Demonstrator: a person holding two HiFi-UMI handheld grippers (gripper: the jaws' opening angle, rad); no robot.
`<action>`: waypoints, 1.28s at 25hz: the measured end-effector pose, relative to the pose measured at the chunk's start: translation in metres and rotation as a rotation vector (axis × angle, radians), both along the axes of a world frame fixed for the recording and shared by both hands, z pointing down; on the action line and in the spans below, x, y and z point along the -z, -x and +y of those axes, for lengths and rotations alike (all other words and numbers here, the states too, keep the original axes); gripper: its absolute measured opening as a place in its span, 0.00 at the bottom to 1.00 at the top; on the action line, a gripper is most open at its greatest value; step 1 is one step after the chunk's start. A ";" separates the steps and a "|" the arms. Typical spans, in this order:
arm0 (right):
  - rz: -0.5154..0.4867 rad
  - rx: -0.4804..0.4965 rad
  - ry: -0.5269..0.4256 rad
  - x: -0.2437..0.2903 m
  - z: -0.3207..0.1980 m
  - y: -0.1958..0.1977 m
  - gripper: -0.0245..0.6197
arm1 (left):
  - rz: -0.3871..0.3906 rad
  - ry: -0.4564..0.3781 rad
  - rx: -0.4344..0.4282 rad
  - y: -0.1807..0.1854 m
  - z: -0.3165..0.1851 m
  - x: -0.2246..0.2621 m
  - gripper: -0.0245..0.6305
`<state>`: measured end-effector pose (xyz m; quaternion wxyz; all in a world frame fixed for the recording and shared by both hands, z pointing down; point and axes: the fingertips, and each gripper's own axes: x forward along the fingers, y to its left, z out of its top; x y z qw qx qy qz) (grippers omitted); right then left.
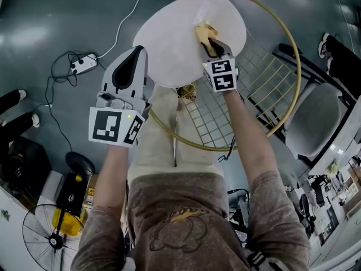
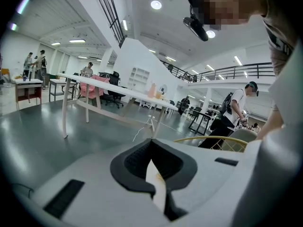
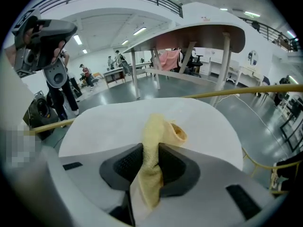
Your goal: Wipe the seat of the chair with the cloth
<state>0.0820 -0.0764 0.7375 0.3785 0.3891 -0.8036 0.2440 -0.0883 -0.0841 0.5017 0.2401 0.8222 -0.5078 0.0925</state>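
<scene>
Right tongs (image 3: 151, 151) clamp yellow cloth (image 3: 163, 129) over seat (image 3: 106, 126), its lower end hidden.

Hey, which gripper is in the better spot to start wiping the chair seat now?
Right. The right gripper is shut on the yellow cloth, directly over the white seat. The left gripper is shut, holds nothing, and sits off by the seat's edge.

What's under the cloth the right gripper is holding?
The chair's white seat lies under the yellow cloth, pinched in the right gripper. The patch beneath the cloth is covered; contact can't be confirmed.
</scene>
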 end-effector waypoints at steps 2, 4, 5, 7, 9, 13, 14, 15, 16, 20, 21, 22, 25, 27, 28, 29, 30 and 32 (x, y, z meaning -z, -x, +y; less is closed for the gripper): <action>-0.013 0.004 0.001 0.000 0.008 0.014 0.21 | -0.002 0.002 0.003 0.002 0.002 0.001 0.05; -0.017 -0.007 0.000 0.001 0.012 0.024 0.21 | -0.003 0.002 0.006 0.004 0.003 0.002 0.05; -0.017 -0.018 0.000 0.001 0.013 0.028 0.21 | -0.002 0.001 0.008 0.005 0.003 0.002 0.05; -0.018 -0.034 0.000 0.001 0.014 0.031 0.21 | 0.000 0.001 0.014 0.007 0.003 0.002 0.05; -0.025 -0.026 -0.001 0.002 0.016 0.035 0.21 | 0.005 0.002 0.019 0.006 0.003 0.001 0.05; -0.044 0.034 -0.002 0.006 0.021 0.048 0.21 | 0.011 0.005 0.021 0.004 0.003 0.000 0.05; -0.051 0.046 0.003 0.006 0.024 0.053 0.21 | 0.012 0.006 0.022 0.005 0.004 0.000 0.05; -0.060 0.056 0.009 0.007 0.027 0.059 0.21 | 0.012 0.007 0.022 0.008 0.004 -0.001 0.05; -0.070 0.067 0.016 0.007 0.030 0.066 0.21 | 0.012 0.007 0.023 0.010 0.004 -0.001 0.05; -0.105 0.132 0.054 0.005 0.049 0.094 0.21 | 0.011 0.008 0.028 0.018 0.006 -0.002 0.05; -0.106 0.157 0.061 0.005 0.055 0.101 0.21 | 0.011 0.009 0.030 0.019 0.006 -0.002 0.05; -0.108 0.181 0.065 0.005 0.060 0.108 0.21 | 0.011 0.010 0.033 0.020 0.007 -0.002 0.05; -0.132 0.253 0.071 0.010 0.074 0.130 0.21 | 0.013 0.012 0.041 0.022 0.008 -0.003 0.05; -0.157 0.322 0.070 0.017 0.087 0.148 0.21 | 0.015 0.013 0.050 0.025 0.008 -0.003 0.05; -0.172 0.351 0.070 0.022 0.092 0.157 0.21 | 0.016 0.013 0.054 0.026 0.009 -0.002 0.05; -0.189 0.368 0.071 0.026 0.096 0.164 0.21 | 0.017 0.012 0.057 0.027 0.009 -0.002 0.05; -0.205 0.373 0.074 0.030 0.099 0.168 0.21 | 0.019 0.011 0.059 0.027 0.009 -0.001 0.05; -0.224 0.384 0.079 0.034 0.100 0.173 0.21 | 0.021 0.008 0.059 0.027 0.009 0.001 0.05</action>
